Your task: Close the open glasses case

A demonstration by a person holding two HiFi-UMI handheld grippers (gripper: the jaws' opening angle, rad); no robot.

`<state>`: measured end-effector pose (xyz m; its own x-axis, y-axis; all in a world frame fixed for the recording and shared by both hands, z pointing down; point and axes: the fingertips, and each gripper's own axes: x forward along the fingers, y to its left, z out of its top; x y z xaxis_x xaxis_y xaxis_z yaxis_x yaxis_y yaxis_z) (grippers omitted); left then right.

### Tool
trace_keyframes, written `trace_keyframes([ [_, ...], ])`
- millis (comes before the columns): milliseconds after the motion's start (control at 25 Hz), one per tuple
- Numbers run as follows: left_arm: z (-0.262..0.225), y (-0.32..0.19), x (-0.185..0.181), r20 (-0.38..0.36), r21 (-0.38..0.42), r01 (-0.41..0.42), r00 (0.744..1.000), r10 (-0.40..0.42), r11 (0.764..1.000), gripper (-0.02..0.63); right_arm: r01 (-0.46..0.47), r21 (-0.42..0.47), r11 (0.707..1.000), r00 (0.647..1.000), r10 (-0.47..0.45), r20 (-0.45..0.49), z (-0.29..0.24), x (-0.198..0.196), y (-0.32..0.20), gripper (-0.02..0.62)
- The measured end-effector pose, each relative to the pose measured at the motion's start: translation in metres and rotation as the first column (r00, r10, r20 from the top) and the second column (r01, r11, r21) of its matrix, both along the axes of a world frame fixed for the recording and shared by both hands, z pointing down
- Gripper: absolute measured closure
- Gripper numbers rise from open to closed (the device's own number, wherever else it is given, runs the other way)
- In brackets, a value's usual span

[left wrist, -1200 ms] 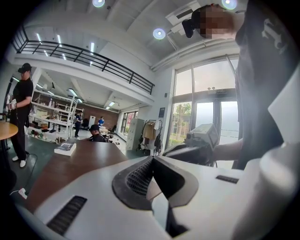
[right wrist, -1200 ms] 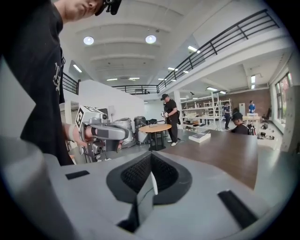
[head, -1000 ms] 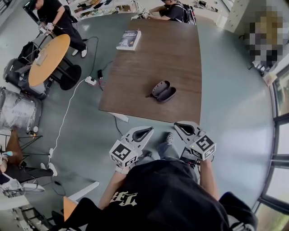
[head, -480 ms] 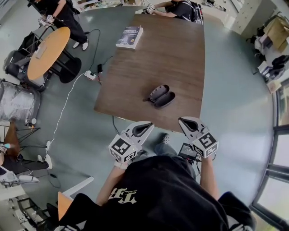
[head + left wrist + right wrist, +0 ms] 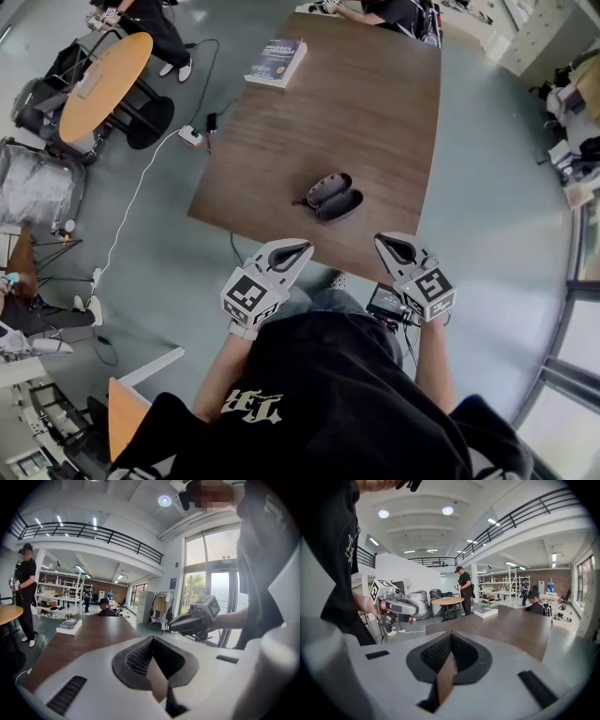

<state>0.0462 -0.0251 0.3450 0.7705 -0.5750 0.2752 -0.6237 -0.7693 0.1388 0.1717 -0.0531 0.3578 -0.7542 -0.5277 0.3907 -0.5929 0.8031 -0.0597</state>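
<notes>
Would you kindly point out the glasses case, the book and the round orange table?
glasses case (image 5: 334, 198), head view, where its two open halves meet.
book (image 5: 277, 63), head view, middle of its cover.
round orange table (image 5: 117, 75), head view, bare part of its top.

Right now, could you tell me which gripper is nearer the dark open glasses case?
Left, narrowly. The left gripper sits near-left of the dark open glasses case; the right gripper near-right, slightly farther.

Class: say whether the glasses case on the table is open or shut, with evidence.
Open: the glasses case lies with both halves spread side by side on the table.
</notes>
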Motion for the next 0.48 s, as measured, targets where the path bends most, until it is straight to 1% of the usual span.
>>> trace_keyframes([
  [80,0.008,-0.003,0.002,0.018,-0.008,0.007,1.0,-0.007,1.0,0.599,0.014,-0.006,1.0,1.0,-0.014,-0.01,0.007,0.002,-0.002,0.607],
  [240,0.026,-0.006,0.009,0.058,-0.028,-0.008,0.998,0.009,1.0,0.598,0.04,-0.005,0.999,0.999,-0.04,-0.032,0.016,0.005,-0.005,0.607],
  [360,0.034,-0.013,0.013,0.072,-0.038,-0.017,0.997,0.02,0.999,0.598,0.055,-0.01,0.998,0.998,-0.056,-0.031,0.018,0.007,-0.009,0.607],
  [480,0.044,-0.019,0.018,0.075,-0.065,-0.046,0.996,0.051,0.997,0.598,0.049,-0.019,0.999,0.998,-0.049,-0.032,0.02,0.01,-0.012,0.607],
])
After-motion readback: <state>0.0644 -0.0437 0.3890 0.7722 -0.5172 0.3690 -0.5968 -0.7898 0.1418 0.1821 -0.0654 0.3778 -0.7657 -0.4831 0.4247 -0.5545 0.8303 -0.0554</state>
